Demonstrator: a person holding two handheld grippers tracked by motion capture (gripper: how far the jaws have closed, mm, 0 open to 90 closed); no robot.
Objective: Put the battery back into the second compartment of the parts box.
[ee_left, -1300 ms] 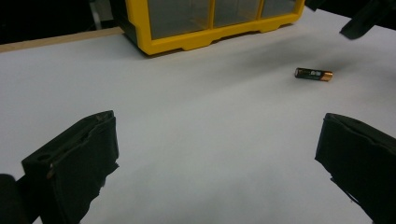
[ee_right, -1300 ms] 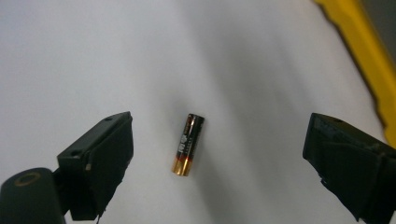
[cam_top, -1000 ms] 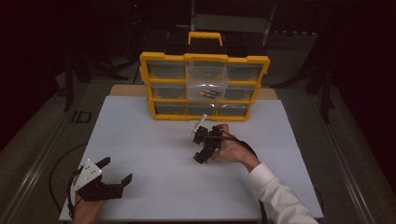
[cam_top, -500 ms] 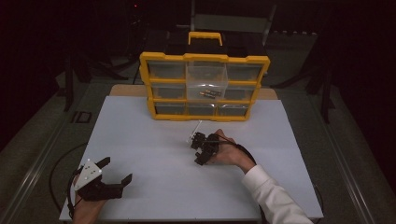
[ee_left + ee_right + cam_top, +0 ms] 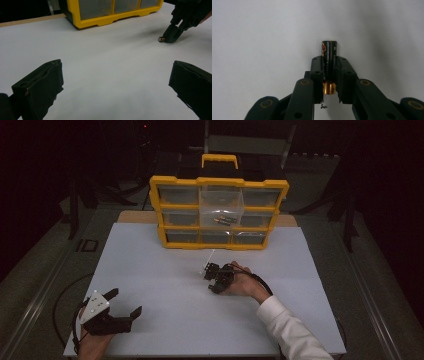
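Right gripper view shows the right gripper (image 5: 329, 75), jaws just closed, pinching a battery (image 5: 329, 53) lying on the white table (image 5: 262, 37); gripped near one end, it could pivot or slip when lifted.

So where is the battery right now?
The battery is clamped in the right tool, low on the white table, just in front of the yellow organizer.

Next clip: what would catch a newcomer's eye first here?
The yellow plastic organizer box with clear drawers at the far edge of the white table. Then the right gripper, just closed on a black-and-copper cylindrical battery at mid-table. The left gripper waits open near the front left corner.
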